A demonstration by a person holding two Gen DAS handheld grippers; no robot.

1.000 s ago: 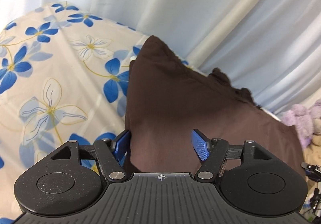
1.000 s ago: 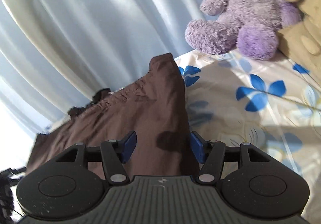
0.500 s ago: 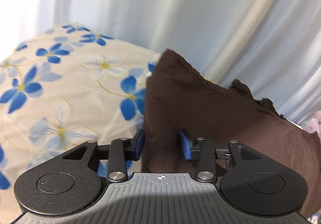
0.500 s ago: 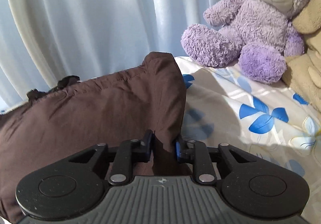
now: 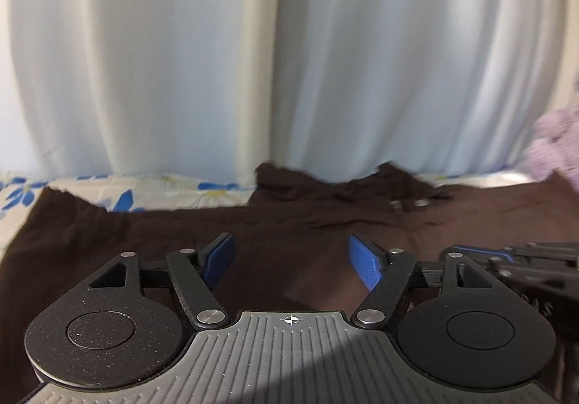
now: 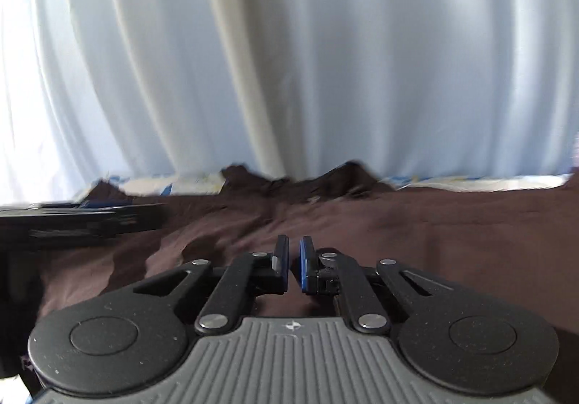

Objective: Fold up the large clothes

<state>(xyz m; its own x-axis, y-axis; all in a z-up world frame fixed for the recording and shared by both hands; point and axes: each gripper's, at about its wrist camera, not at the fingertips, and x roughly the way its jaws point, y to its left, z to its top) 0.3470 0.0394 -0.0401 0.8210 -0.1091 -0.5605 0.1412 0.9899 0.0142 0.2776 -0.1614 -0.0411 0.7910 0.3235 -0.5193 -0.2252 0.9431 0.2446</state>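
A large dark brown garment lies spread flat across the bed; it also fills the lower part of the right wrist view. My left gripper is open just above the cloth, nothing between its blue pads. My right gripper has its jaws nearly together with a narrow gap; I cannot tell if any cloth is pinched there. The right gripper shows blurred at the right edge of the left wrist view, and the left one at the left of the right wrist view.
A floral sheet with blue flowers covers the bed behind the garment. Pale curtains hang close behind the bed. A purple plush toy sits at the far right.
Both grippers had closed on the garment's raised corners, then swung forward and down. The garment now lies flat. The left gripper has opened and let go.
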